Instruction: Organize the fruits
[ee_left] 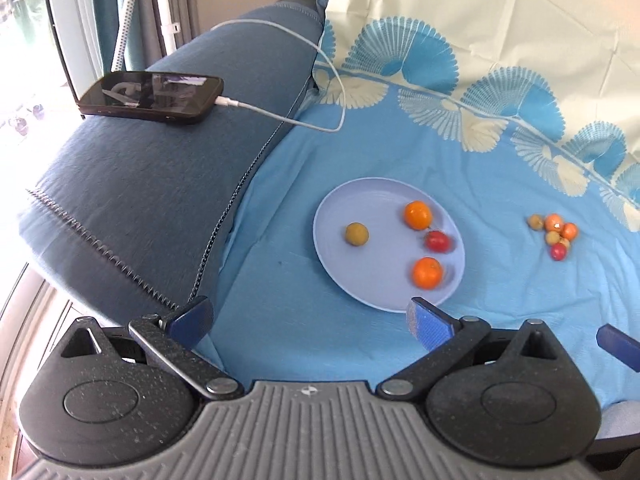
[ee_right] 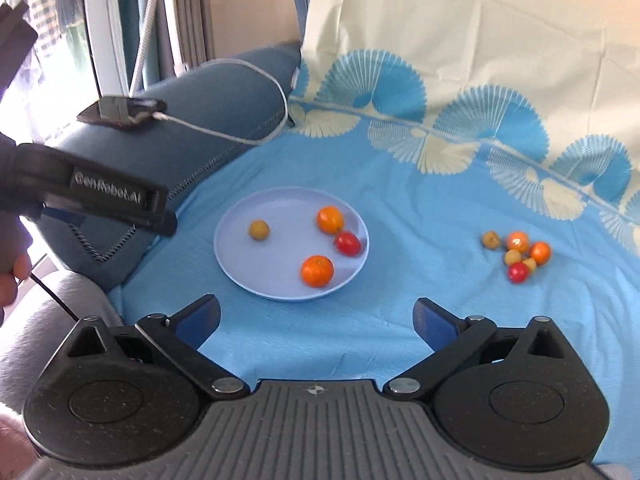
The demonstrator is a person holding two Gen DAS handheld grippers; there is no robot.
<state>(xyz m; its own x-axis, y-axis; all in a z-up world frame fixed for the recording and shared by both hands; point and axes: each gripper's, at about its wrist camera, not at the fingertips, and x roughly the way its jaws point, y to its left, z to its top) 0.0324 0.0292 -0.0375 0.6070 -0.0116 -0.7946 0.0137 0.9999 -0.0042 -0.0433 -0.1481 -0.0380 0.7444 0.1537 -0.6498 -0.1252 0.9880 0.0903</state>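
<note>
A pale blue plate (ee_left: 360, 280) (ee_right: 240, 264) lies on the blue bedsheet. It holds two oranges (ee_left: 418, 215) (ee_right: 317, 271), a red fruit (ee_left: 438, 241) (ee_right: 347, 243) and a yellow-green fruit (ee_left: 356, 234) (ee_right: 259, 230). A pile of several small loose fruits (ee_left: 555, 234) (ee_right: 518, 254) lies on the sheet to the plate's right. My left gripper (ee_left: 308, 318) is open and empty, just in front of the plate. My right gripper (ee_right: 316, 318) is open and empty, in front of the plate and pile. The left gripper's body (ee_right: 100, 196) shows at the left of the right wrist view.
A dark blue cushion (ee_left: 140, 184) (ee_right: 192, 120) borders the sheet on the left, with a phone (ee_left: 152, 96) (ee_right: 122, 114) on a white charging cable (ee_left: 320, 64) on top. A cream and blue patterned cloth (ee_left: 500, 60) (ee_right: 480, 80) rises behind.
</note>
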